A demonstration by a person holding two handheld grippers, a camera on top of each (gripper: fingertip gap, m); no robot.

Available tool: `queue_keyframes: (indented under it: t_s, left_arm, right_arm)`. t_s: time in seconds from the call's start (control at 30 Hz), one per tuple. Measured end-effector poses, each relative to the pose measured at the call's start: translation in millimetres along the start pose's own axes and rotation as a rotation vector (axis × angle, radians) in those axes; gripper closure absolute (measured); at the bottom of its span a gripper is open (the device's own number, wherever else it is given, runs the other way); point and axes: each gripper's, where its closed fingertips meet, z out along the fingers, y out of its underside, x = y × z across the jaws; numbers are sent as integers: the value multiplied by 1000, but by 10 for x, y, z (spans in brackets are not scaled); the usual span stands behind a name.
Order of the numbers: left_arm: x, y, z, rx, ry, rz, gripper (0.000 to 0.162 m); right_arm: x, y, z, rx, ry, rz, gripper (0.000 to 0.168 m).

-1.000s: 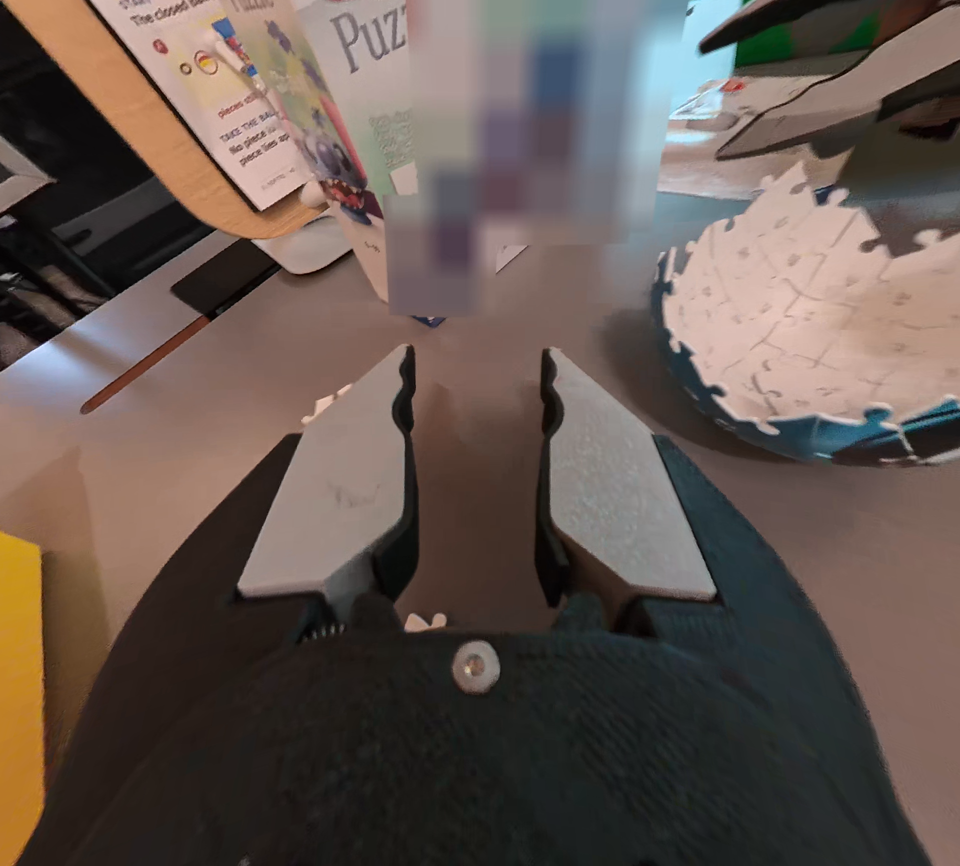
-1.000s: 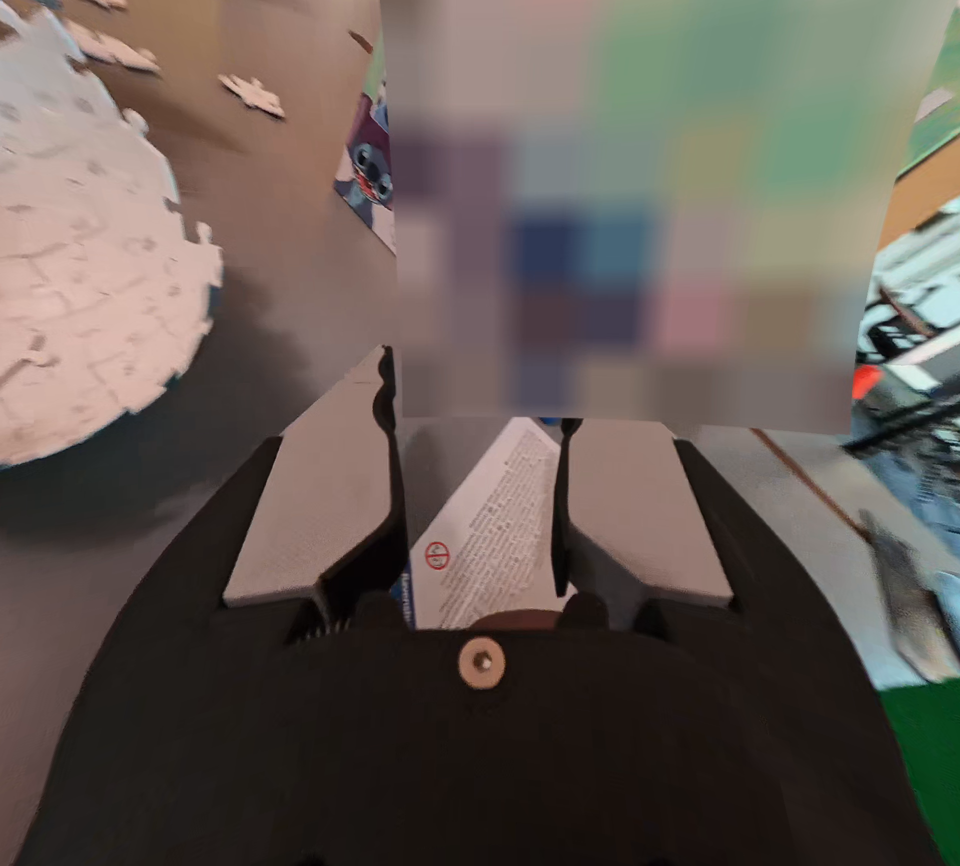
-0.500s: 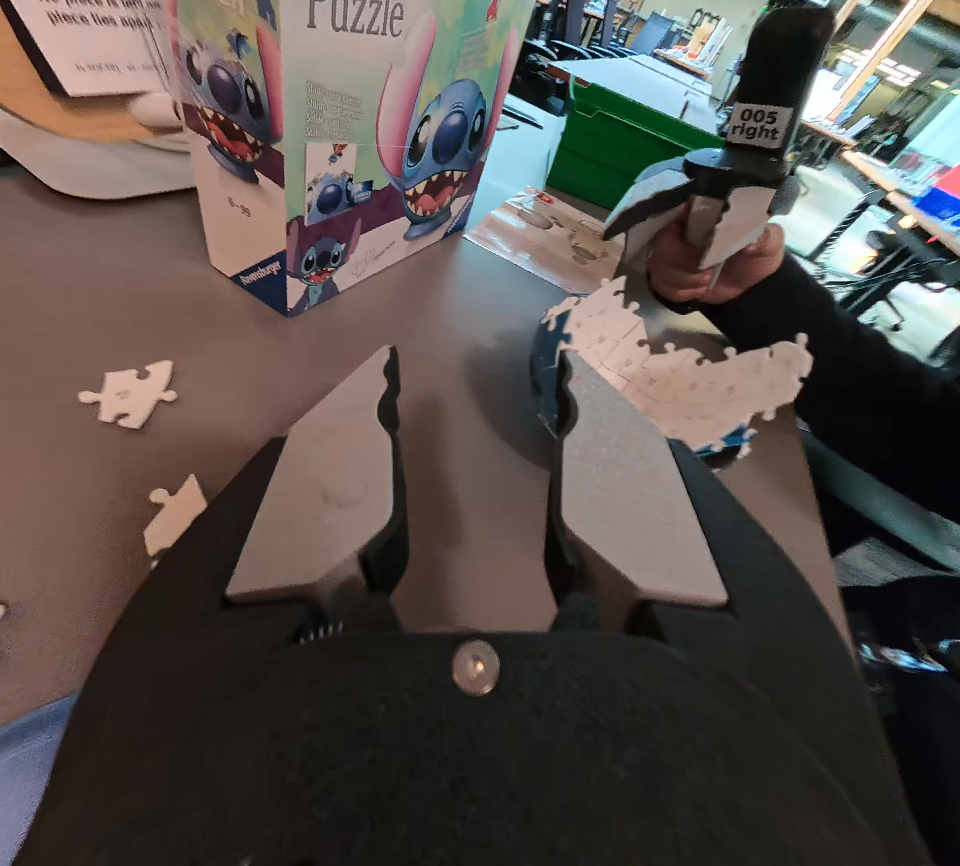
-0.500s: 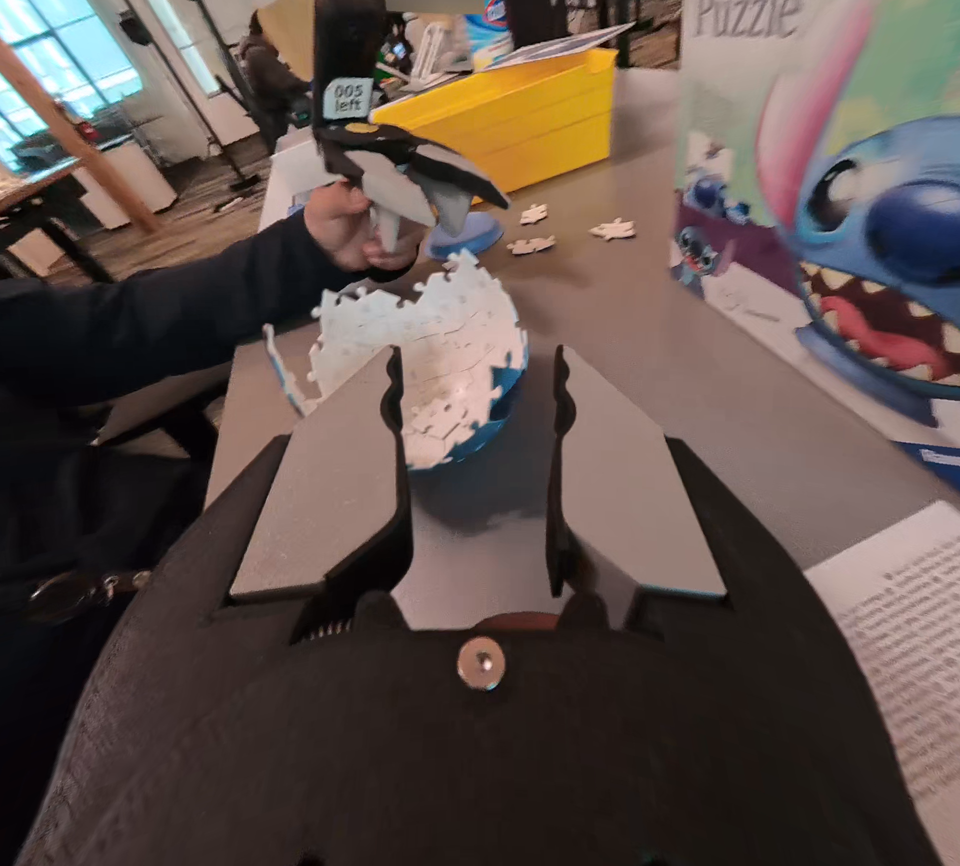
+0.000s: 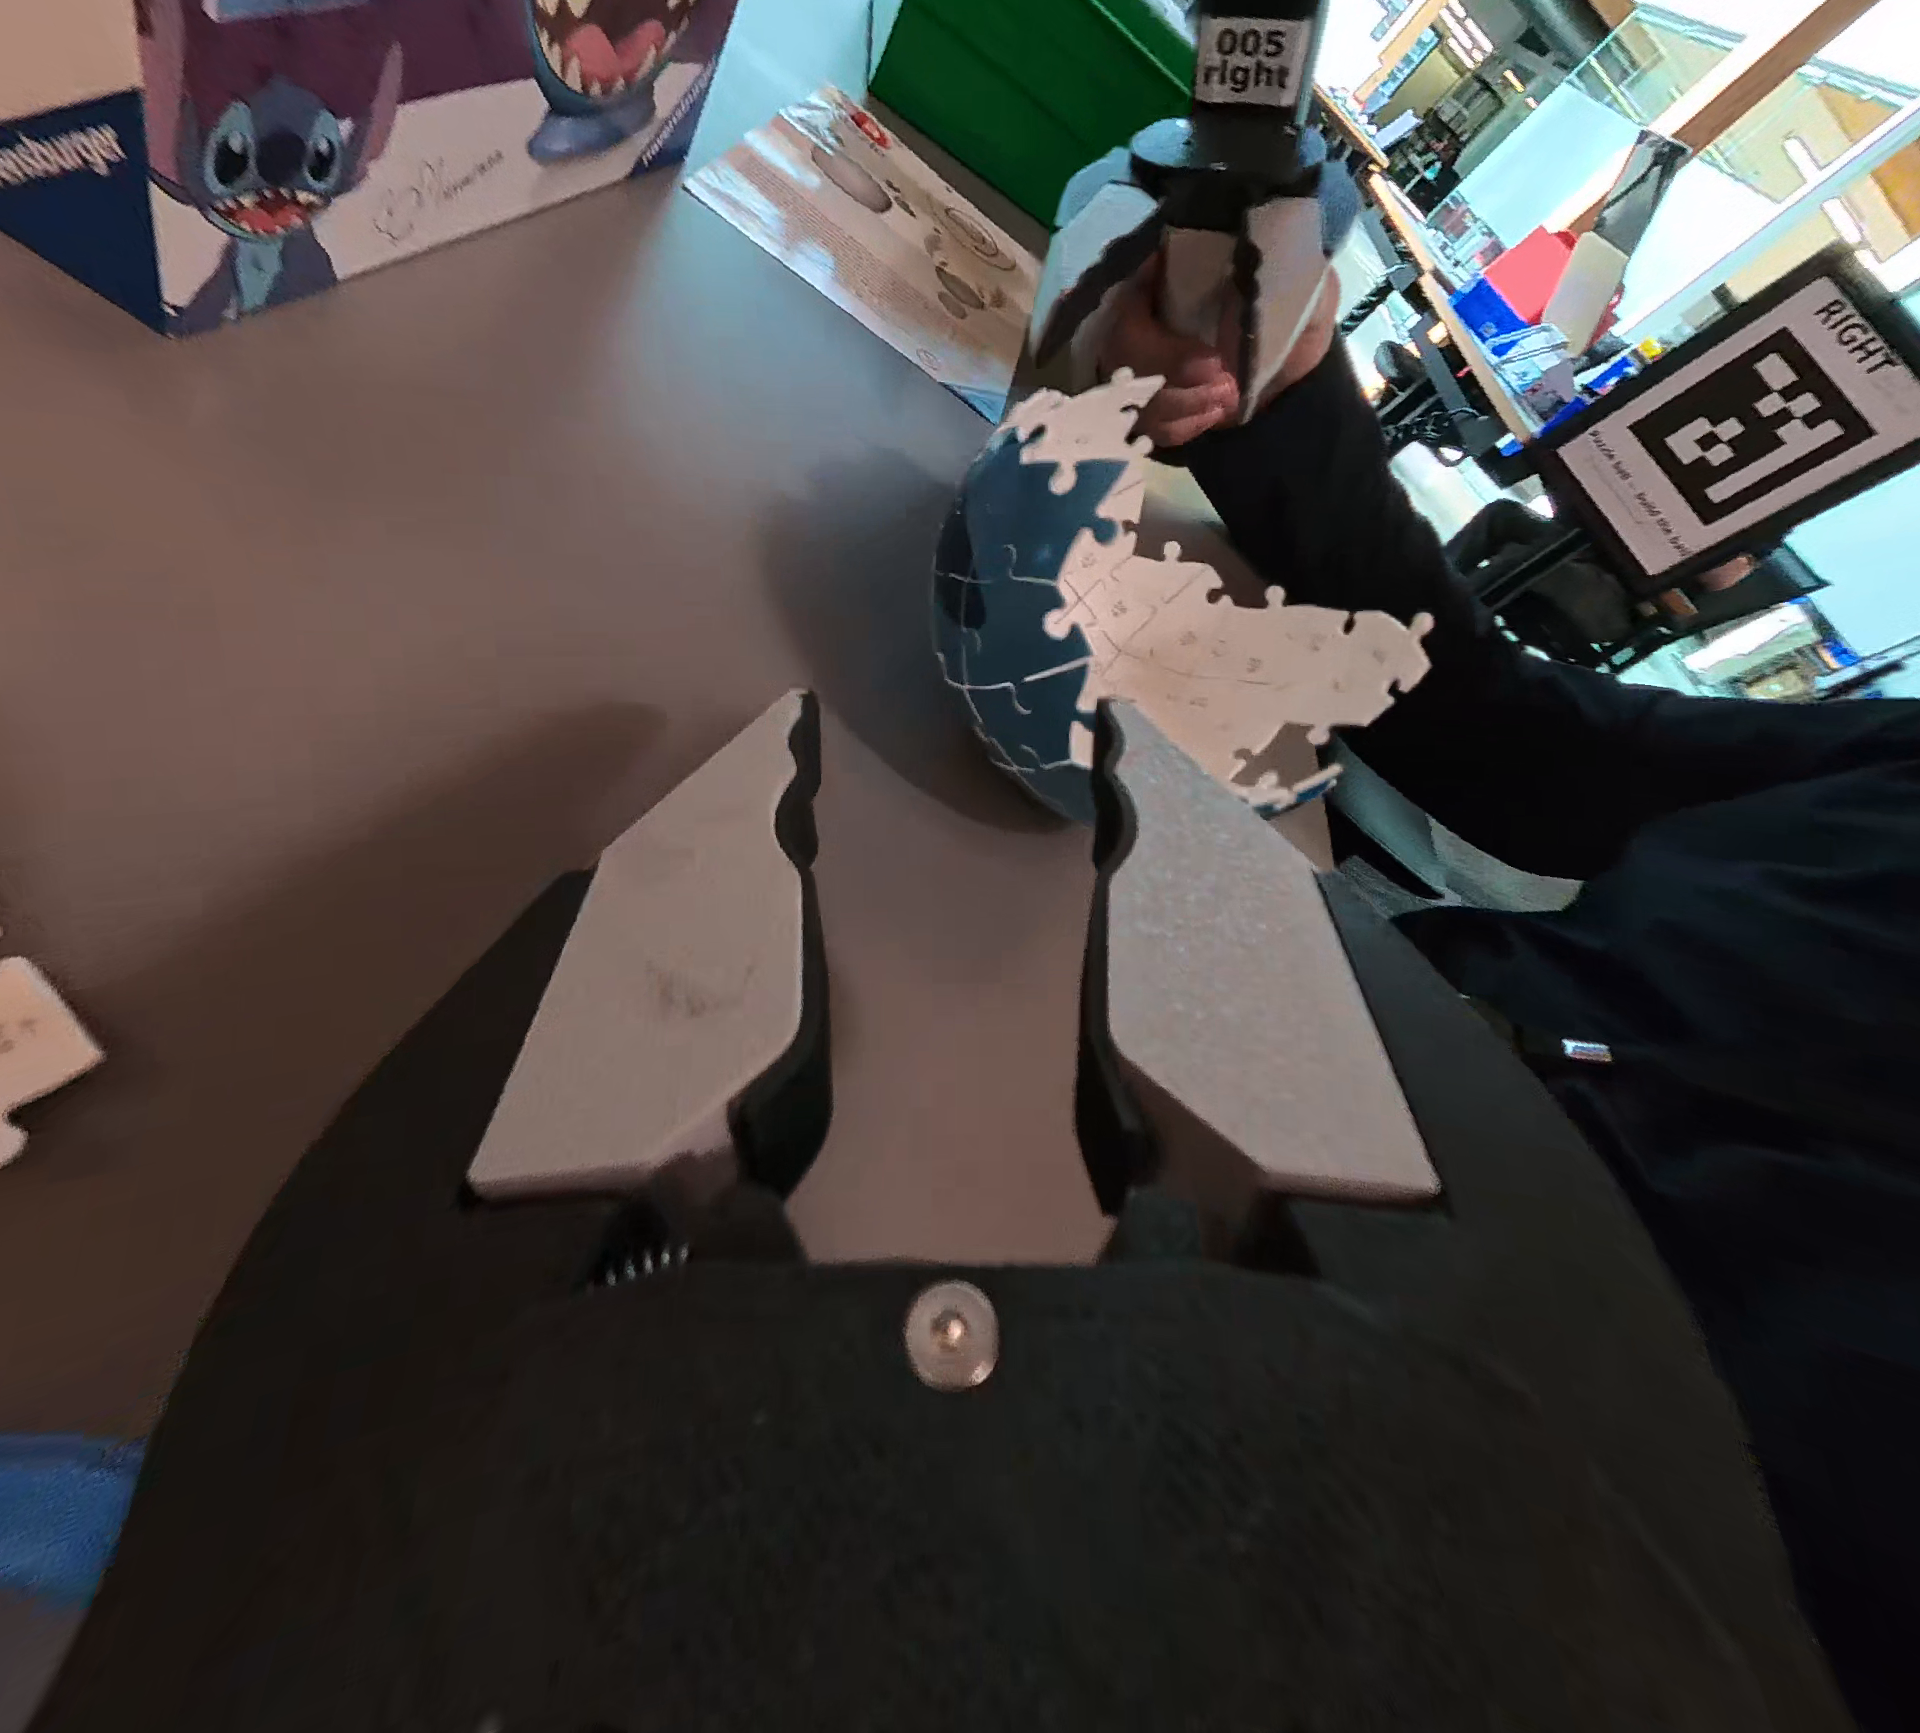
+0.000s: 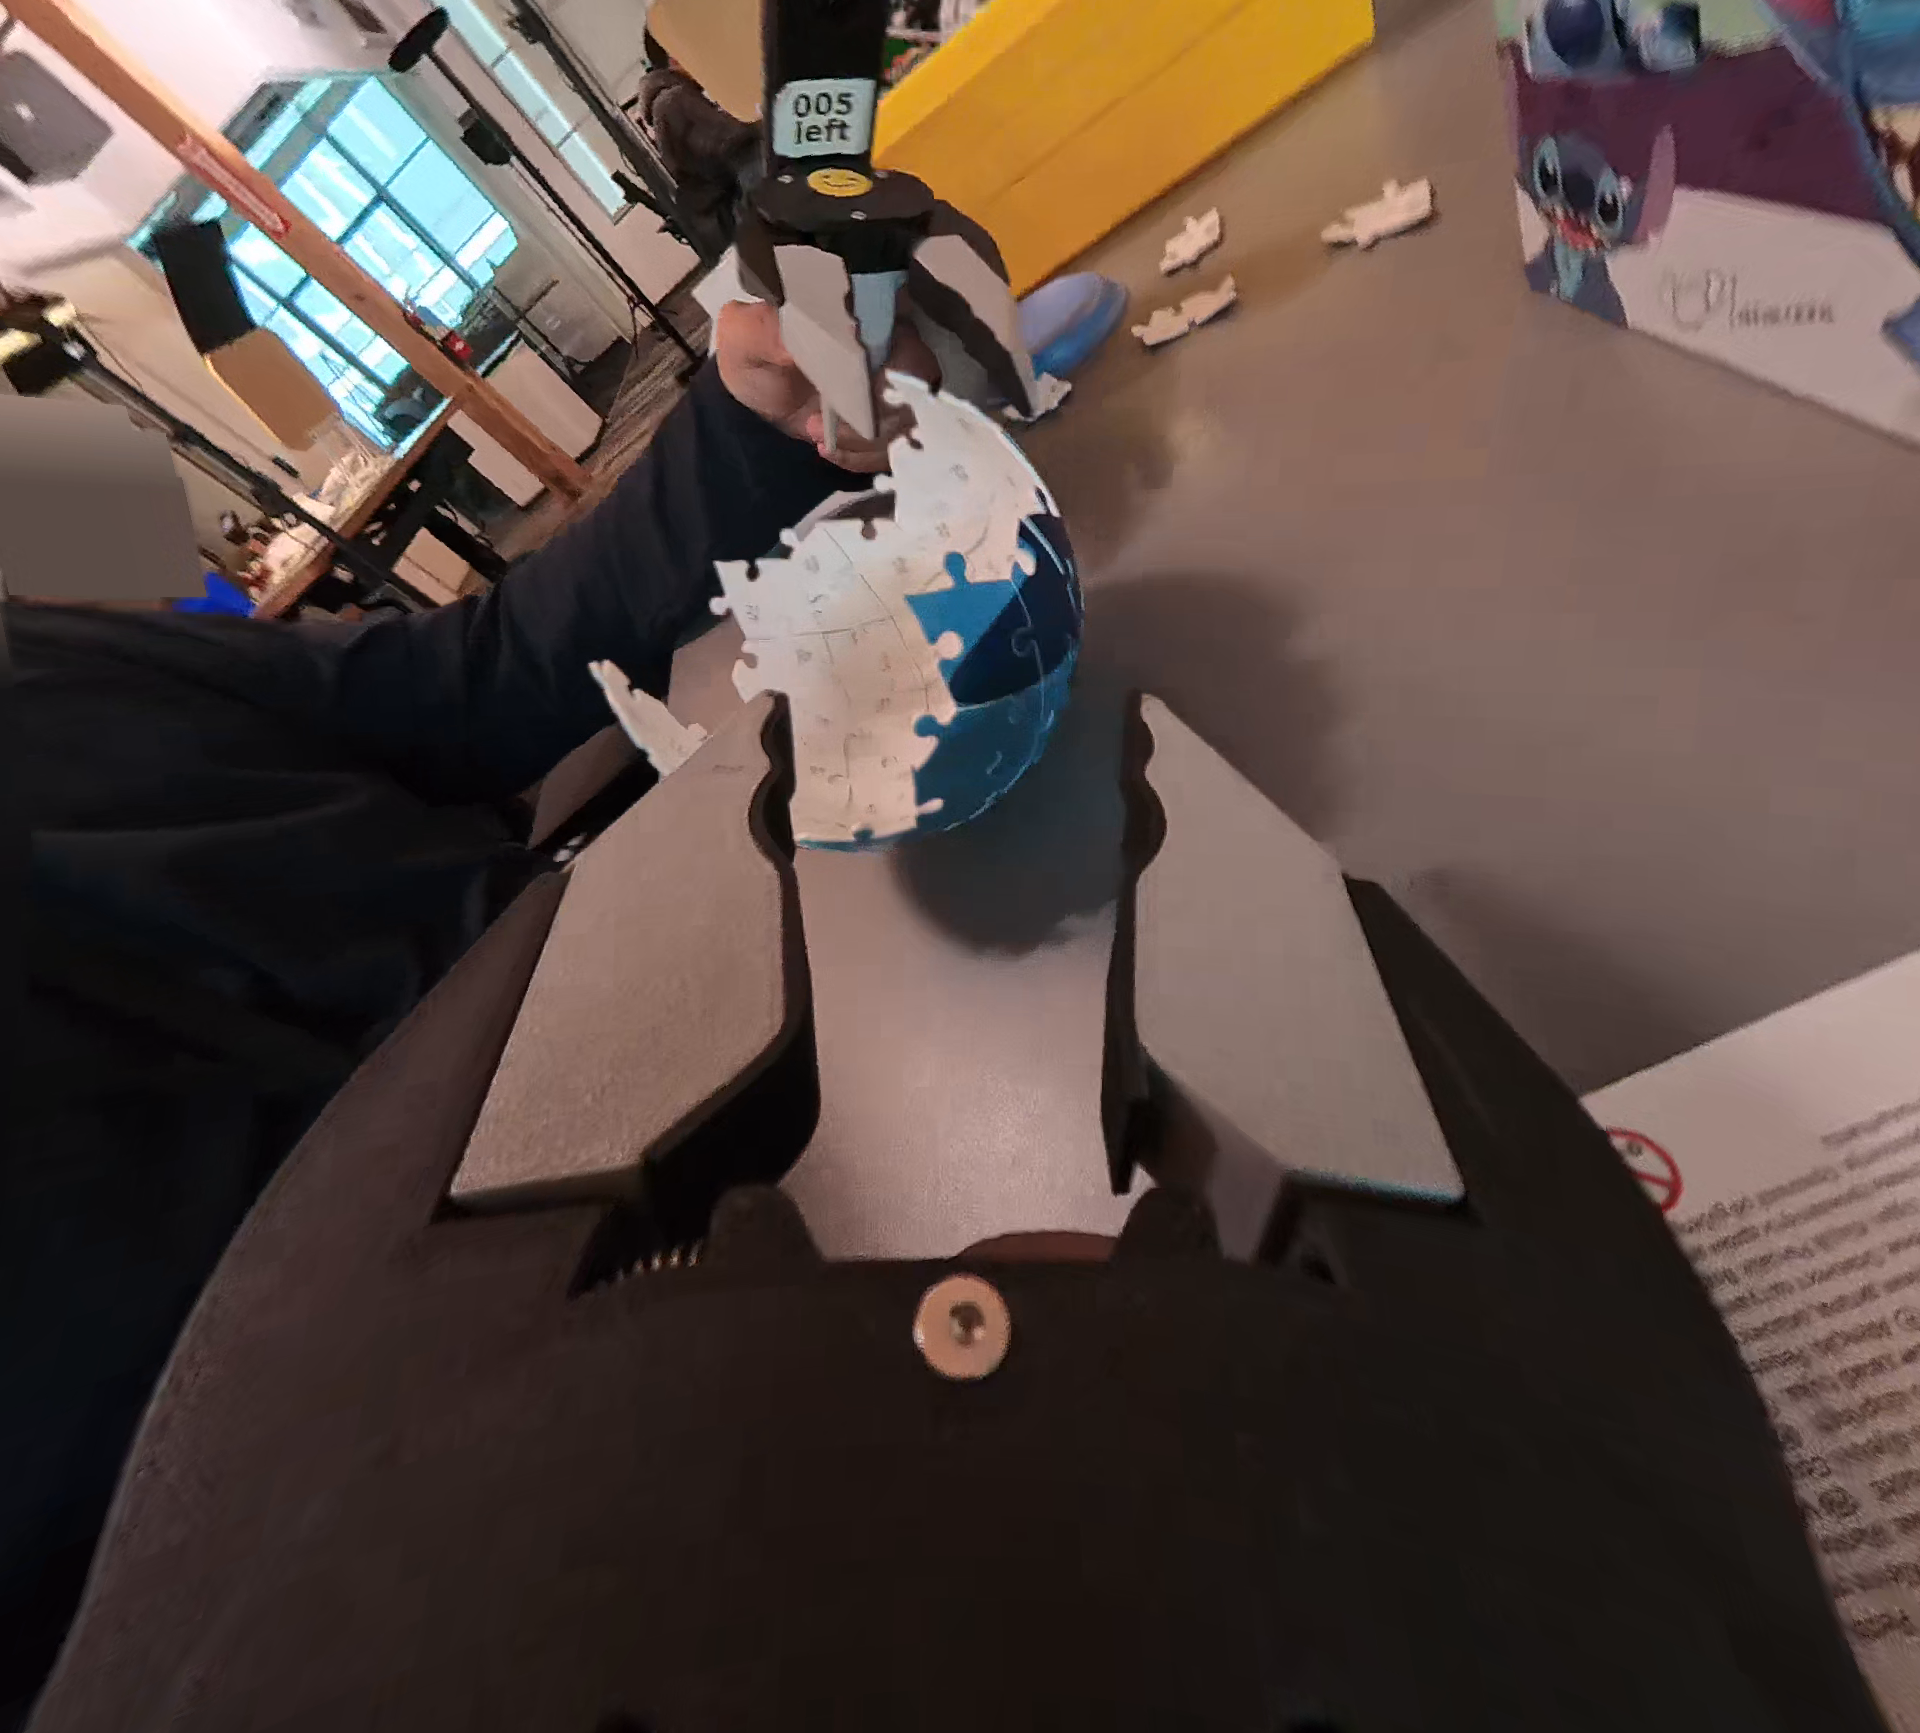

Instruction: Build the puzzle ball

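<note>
The half-built puzzle ball (image 5: 1013,634) is a shell, blue outside and white inside. It rests on the grey table (image 5: 468,540) near the front edge, with its opening tipped towards the person. My left gripper (image 5: 951,715) is open and empty, with its tips just short of the ball's left side. My right gripper (image 6: 956,707) is open and empty on the opposite side, where the ball (image 6: 997,634) shows between its fingertips. Each view also shows the other gripper raised behind the ball, with its jaws apart.
The puzzle box (image 5: 364,52) stands at the back of the table beside a leaflet (image 5: 883,249). Several loose white pieces (image 6: 1195,310) and a blue stand (image 6: 1075,312) lie near a yellow bin (image 6: 1143,52). One more piece (image 5: 31,1060) lies at my left. A green crate (image 5: 997,21) stands behind the table. Spacing between my two grippers at the tips: around 15 centimetres.
Both grippers have swung away from the box to face each other across the ball, and they have closed in on it. The ball now leans more and shows more of its blue outside.
</note>
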Motion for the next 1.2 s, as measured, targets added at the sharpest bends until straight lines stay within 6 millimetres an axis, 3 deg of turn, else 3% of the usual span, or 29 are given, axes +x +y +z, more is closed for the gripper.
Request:
queue_keyframes:
  t_s: [0.2,0.83,1.2]
  left_arm:
    - [-174,172,162,-87,-72,-57,116]
    - [177,144,250,-67,148,-143,116]
    - [305,223,344,-110,213,-167,115]
  right_arm:
    - [351,36,-60,6,130,110,125]
    - [-60,207,210,-95,-117,155,119]
    - [-42,240,299,-115,-100,151,118]
